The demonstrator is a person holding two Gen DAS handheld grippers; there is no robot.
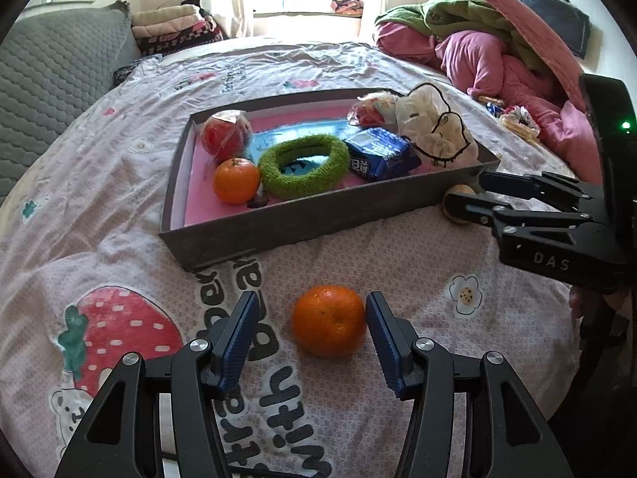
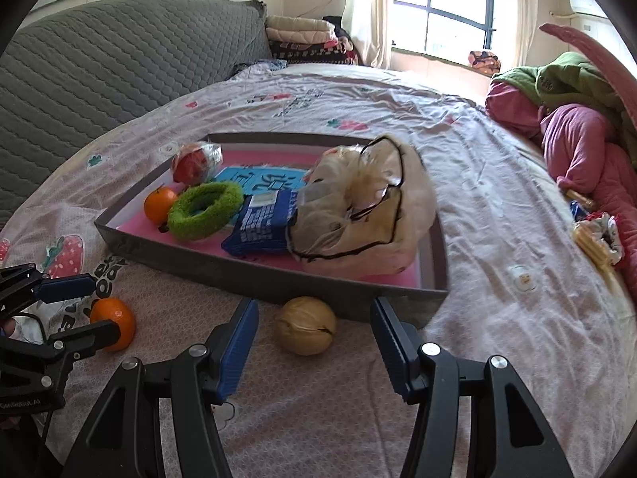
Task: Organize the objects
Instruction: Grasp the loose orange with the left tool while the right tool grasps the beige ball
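A loose orange (image 1: pixel 329 320) lies on the bedsheet (image 1: pixel 398 247) just short of the tray (image 1: pixel 278 223), between the parted jaws of my left hand-held gripper (image 1: pixel 310 330), nothing clenched yet. A walnut (image 2: pixel 305 325) sits against the tray's front wall, framed by my right hand-held gripper (image 2: pixel 314 338), also released. I should centre each pad on its fruit's widest part before squeezing, since both would roll, then lift clear over the wall into the tray's bare pink floor.

Left gripper (image 1: pixel 310 332) jaws apart around a loose round orange tangerine (image 1: pixel 329 320) on the strawberry-print bedsheet (image 1: pixel 119 239), right pad touching it; dark grey cardboard tray (image 1: pixel 278 227) beyond.
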